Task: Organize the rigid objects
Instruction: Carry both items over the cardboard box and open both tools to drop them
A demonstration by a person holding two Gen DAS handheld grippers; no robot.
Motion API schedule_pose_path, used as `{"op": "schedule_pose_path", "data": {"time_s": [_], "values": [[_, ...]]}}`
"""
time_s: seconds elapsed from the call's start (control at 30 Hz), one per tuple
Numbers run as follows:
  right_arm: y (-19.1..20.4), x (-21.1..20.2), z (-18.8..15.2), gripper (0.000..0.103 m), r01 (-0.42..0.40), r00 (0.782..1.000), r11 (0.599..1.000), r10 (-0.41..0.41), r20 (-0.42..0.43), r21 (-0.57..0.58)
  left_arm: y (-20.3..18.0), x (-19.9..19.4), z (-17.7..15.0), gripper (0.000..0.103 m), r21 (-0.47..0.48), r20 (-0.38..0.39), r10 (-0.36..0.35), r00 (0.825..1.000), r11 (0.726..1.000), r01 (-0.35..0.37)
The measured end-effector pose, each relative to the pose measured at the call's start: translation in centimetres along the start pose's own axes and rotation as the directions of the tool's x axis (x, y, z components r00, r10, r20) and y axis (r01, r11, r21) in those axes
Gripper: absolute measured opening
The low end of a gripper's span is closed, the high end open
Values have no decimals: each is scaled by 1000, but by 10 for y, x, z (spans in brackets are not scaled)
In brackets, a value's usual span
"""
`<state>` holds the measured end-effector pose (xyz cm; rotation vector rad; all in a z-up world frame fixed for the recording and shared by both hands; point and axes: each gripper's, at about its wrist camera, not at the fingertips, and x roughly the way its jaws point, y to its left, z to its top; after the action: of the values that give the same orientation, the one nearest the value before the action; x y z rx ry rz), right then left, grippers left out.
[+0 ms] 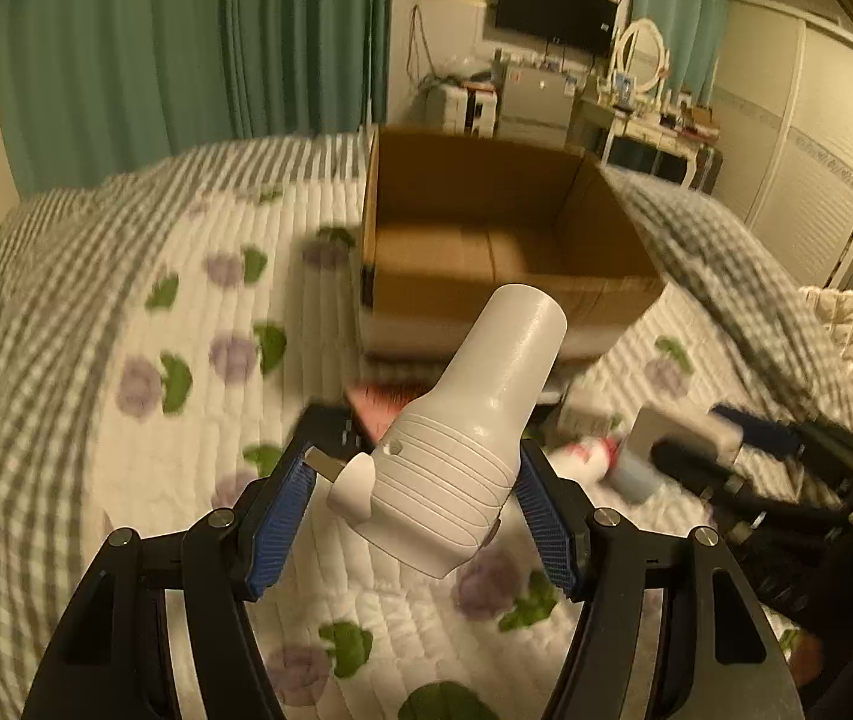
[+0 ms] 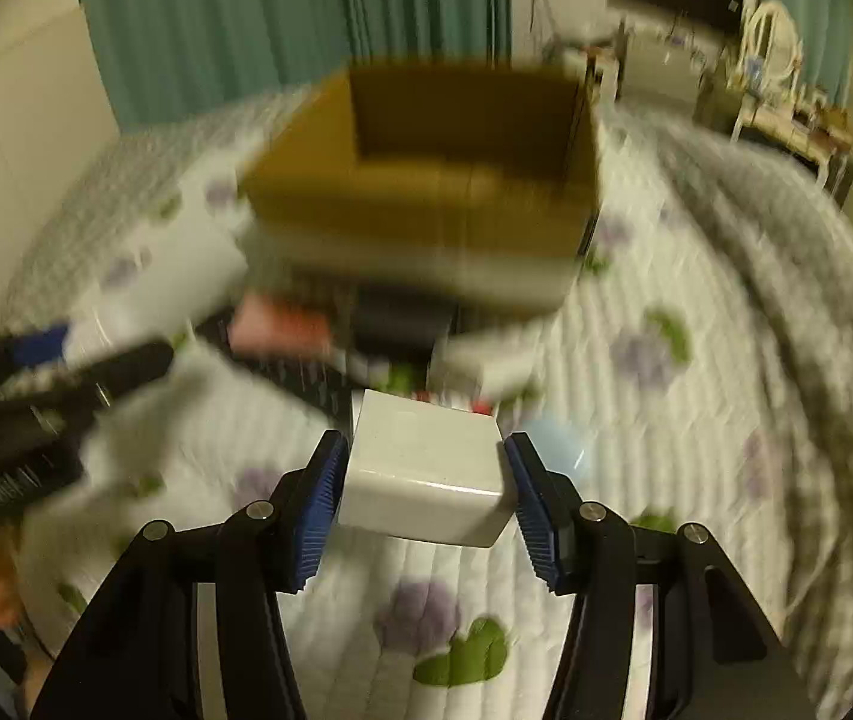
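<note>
My left gripper [image 1: 420, 462] is shut on a white ribbed plastic nozzle-shaped piece [image 1: 462, 438], held above the quilt and pointing toward an open cardboard box [image 1: 504, 234]. My right gripper [image 2: 423, 462] is shut on a white rectangular block [image 2: 426, 474], also lifted above the quilt. The same box [image 2: 426, 180] stands ahead of it, blurred by motion. The right gripper and its block [image 1: 684, 432] show at the right of the left wrist view. The left gripper [image 2: 36, 402] shows blurred at the left of the right wrist view.
A floral quilt [image 1: 186, 360] covers the bed. A pink item [image 1: 378, 402], a red-and-white bottle [image 1: 582, 456] and a pale blue cup [image 1: 636, 474] lie before the box. A checked blanket [image 1: 726, 264] lies to the right. Green curtains and a dresser stand behind.
</note>
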<state>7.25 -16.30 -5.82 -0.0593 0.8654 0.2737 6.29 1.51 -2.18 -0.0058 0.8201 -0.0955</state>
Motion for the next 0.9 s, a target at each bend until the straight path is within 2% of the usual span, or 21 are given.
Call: {"op": "schedule_pose_path", "data": {"time_s": [0.17, 0.27, 0.37, 0.47, 0.57, 0.73, 0.9], "values": [[-10, -45, 59, 54, 23, 990, 1000, -21, 141, -10, -3, -7, 48, 68, 16, 64, 14, 998, 1000, -15], [-14, -53, 93, 54, 37, 981, 999, -34, 192, -13, -4, 0, 79, 68, 21, 91, 23, 996, 999, -25], [-16, -52, 127, 54, 53, 973, 998, -46, 225, -28, -6, 17, 105, 68, 23, 83, 27, 996, 999, -29], [-22, -39, 155, 54, 60, 971, 997, -49, 234, -42, -14, 44, 125, 68, 45, 65, 38, 997, 998, -41], [-30, -12, 175, 54, 63, 973, 997, -51, 226, -50, -24, 70, 131, 68, 74, 39, 39, 998, 996, -42], [-43, 28, 184, 54, 59, 979, 997, -47, 200, -58, -32, 114, 128, 68, 112, 6, 35, 999, 993, -35], [-57, 63, 188, 54, 35, 984, 997, -23, 176, -64, -40, 137, 123, 68, 140, 2, 27, 1000, 990, -27]]}}
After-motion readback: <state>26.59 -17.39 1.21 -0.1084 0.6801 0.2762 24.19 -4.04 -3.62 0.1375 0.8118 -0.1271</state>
